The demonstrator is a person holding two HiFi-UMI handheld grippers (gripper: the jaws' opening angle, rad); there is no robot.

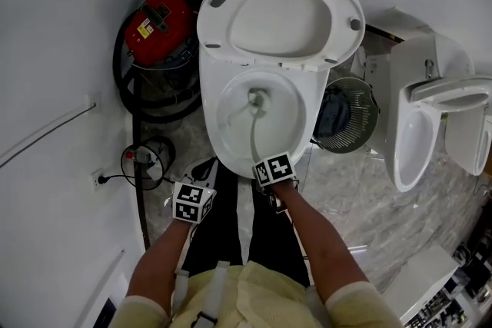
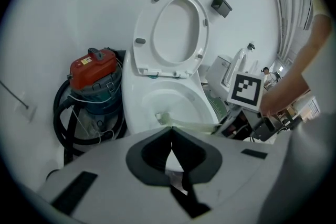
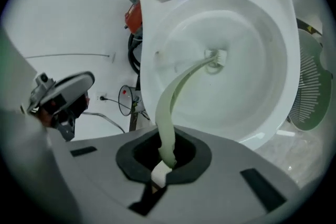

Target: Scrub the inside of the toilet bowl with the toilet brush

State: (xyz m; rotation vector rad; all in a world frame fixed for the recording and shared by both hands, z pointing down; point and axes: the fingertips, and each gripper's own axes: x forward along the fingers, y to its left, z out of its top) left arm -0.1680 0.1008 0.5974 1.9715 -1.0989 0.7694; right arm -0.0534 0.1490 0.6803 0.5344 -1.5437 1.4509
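The white toilet bowl (image 1: pixel 304 100) (image 3: pixel 273 60) (image 2: pixel 181 105) stands with its seat and lid (image 1: pixel 280 15) raised against the wall. A pale green toilet brush (image 3: pixel 173 102) (image 1: pixel 254 123) curves from my right gripper (image 3: pixel 167 157) (image 1: pixel 274 170) down into the bowl. Its bristle head (image 3: pixel 215 56) (image 1: pixel 257 97) rests near the bowl's middle. My right gripper is shut on the brush handle at the bowl's front rim. My left gripper (image 2: pixel 172 149) (image 1: pixel 192 201) hangs shut and holds nothing, left of the bowl's front.
A red vacuum cleaner (image 1: pixel 157 23) (image 2: pixel 93 73) with black hose stands left of the toilet. A round wire basket (image 1: pixel 350 115) (image 3: pixel 310 92) sits to its right, a white urinal (image 1: pixel 419 127) further right. A cable and a small round object (image 1: pixel 146 157) lie on the floor.
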